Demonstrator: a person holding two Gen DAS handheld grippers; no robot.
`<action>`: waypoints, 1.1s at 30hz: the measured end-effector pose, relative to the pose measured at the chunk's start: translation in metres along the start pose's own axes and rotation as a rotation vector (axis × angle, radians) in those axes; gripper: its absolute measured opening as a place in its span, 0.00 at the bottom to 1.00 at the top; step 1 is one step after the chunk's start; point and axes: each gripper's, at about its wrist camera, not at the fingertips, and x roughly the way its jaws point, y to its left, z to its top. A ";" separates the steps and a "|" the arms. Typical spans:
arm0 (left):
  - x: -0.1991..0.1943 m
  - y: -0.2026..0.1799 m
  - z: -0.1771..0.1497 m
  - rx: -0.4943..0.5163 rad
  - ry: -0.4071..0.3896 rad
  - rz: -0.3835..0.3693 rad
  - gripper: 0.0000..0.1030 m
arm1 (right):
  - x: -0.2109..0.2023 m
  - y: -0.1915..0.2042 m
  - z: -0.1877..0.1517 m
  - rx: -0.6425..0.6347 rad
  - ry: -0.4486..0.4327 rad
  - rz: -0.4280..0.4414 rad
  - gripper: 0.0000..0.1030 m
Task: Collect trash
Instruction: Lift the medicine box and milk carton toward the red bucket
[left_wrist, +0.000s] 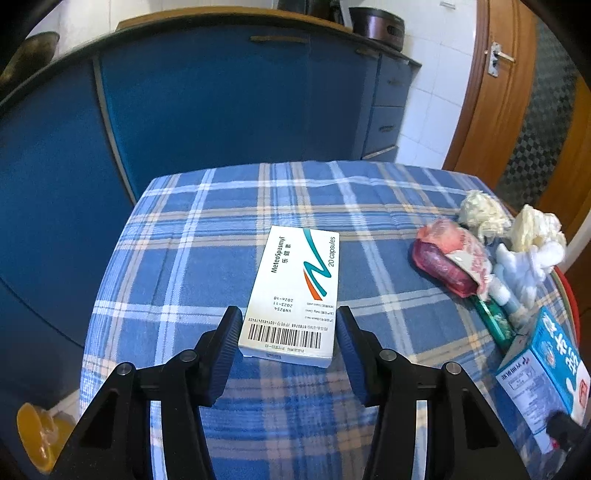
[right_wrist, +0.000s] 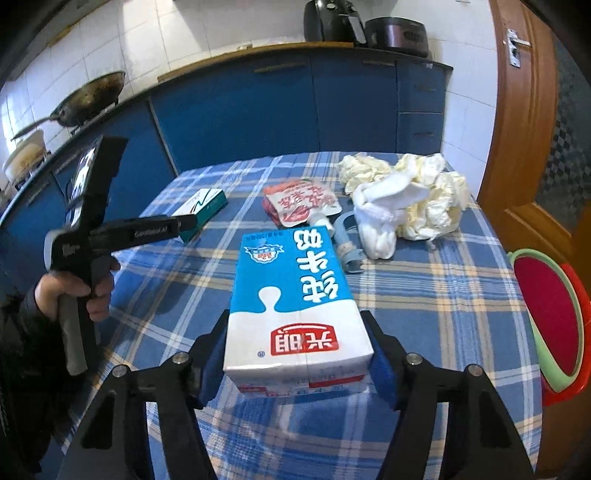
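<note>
Nearest you on the checked surface (right_wrist: 424, 295), your right gripper (right_wrist: 295, 354) straddles the milk carton (right_wrist: 295, 295), pads at its sides; whether they press I cannot tell. Your left gripper (left_wrist: 290, 332) stands half open around the near end of the medicine box (left_wrist: 295, 291). Farther right lie a red pouch (right_wrist: 299, 203) and crumpled tissues (right_wrist: 417, 195).
</note>
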 end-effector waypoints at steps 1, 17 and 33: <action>-0.003 -0.001 -0.001 0.002 -0.006 -0.001 0.51 | -0.002 -0.002 0.000 0.008 -0.003 0.001 0.65; -0.089 -0.069 -0.007 0.068 -0.137 -0.141 0.51 | -0.056 -0.053 -0.006 0.115 -0.124 -0.036 0.64; -0.105 -0.197 -0.002 0.187 -0.120 -0.290 0.51 | -0.106 -0.170 -0.019 0.281 -0.225 -0.219 0.64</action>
